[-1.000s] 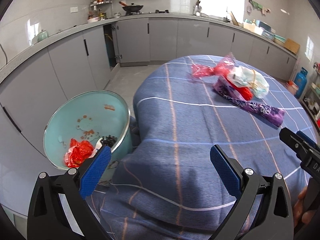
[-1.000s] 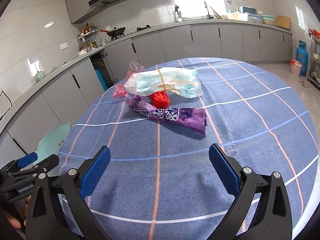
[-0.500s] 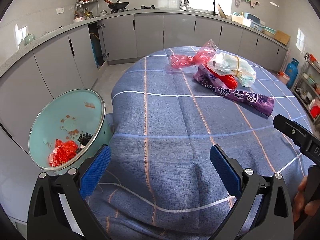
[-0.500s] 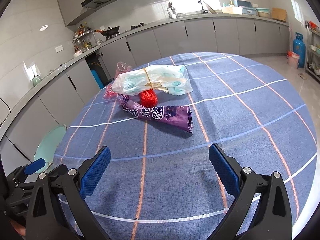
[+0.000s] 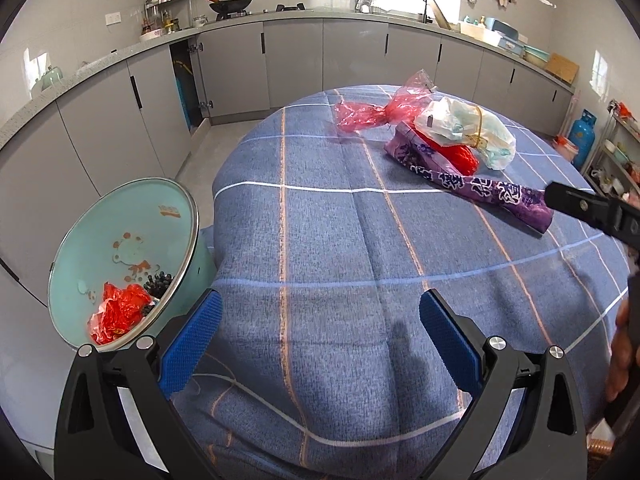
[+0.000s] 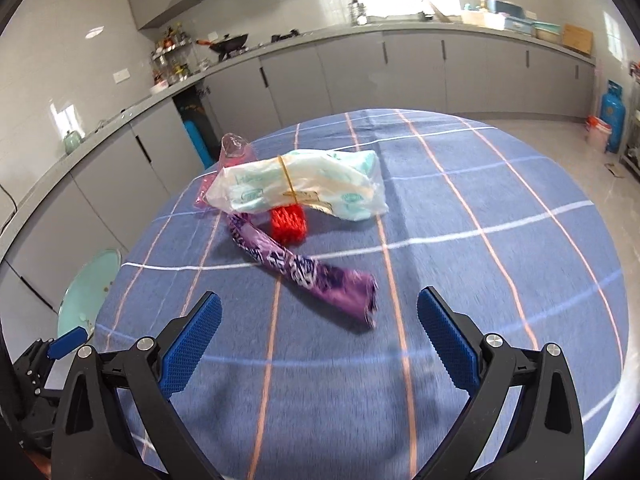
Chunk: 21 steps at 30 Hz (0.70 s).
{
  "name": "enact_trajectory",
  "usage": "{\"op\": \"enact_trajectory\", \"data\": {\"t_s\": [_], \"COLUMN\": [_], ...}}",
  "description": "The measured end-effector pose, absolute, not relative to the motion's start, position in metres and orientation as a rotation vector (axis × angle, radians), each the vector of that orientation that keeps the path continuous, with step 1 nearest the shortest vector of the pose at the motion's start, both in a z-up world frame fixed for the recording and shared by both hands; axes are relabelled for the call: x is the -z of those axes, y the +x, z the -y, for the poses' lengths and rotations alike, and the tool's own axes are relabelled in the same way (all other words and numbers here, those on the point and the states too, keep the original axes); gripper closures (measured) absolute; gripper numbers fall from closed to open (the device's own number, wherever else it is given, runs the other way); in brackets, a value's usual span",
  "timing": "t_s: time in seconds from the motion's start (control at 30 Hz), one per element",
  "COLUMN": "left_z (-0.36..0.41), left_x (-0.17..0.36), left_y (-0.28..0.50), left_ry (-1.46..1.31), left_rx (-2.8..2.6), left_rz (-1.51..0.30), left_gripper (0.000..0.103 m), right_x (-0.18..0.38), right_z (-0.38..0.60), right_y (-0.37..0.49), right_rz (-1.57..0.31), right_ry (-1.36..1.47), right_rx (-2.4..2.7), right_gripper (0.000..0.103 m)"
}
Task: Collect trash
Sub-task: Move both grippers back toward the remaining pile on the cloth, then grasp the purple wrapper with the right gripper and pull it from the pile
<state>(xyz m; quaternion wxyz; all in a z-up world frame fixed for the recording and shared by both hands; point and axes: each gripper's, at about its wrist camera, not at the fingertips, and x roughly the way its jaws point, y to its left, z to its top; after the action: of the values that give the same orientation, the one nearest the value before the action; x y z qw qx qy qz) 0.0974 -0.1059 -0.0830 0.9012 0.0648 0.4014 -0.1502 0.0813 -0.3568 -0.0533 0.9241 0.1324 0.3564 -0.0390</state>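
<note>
1. Left gripper (image 5: 320,330) hovers low over the blue checked tablecloth (image 5: 320,240), jaws spread, empty
2. Right gripper (image 6: 318,332) likewise released, aimed at the purple wrapper (image 6: 308,276) lying mid-table
3. Teal bin (image 5: 120,256) stands beside the table's left edge

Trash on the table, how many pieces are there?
4, bunched together: pink bag farthest back, white packet on top, red mesh beneath it, purple wrapper nearest. More may hide underneath.
</note>
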Motion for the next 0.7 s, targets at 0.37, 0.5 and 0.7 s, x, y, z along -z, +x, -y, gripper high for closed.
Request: {"op": "enact_trajectory", "data": {"t_s": [0.37, 0.5, 0.7], "left_z": [0.109, 0.105, 0.106], "left_x": [0.075, 0.074, 0.074], "left_y": [0.113, 0.123, 0.133], "left_ry": [0.155, 0.141, 0.126], "left_rx": [0.306, 0.297, 0.297], "left_rz": [-0.812, -0.814, -0.820], "left_gripper": [0.006, 0.006, 0.006], "right_x": [0.062, 0.069, 0.086], "right_z": [0.342, 0.340, 0.334], "right_y": [0.138, 0.152, 0.166], "right_rz": [-0.827, -0.864, -0.944], "right_ry": [0.141, 0.141, 0.098], "right_rx": [-0.032, -0.058, -0.080], "right_gripper": [0.013, 0.021, 0.037]}}
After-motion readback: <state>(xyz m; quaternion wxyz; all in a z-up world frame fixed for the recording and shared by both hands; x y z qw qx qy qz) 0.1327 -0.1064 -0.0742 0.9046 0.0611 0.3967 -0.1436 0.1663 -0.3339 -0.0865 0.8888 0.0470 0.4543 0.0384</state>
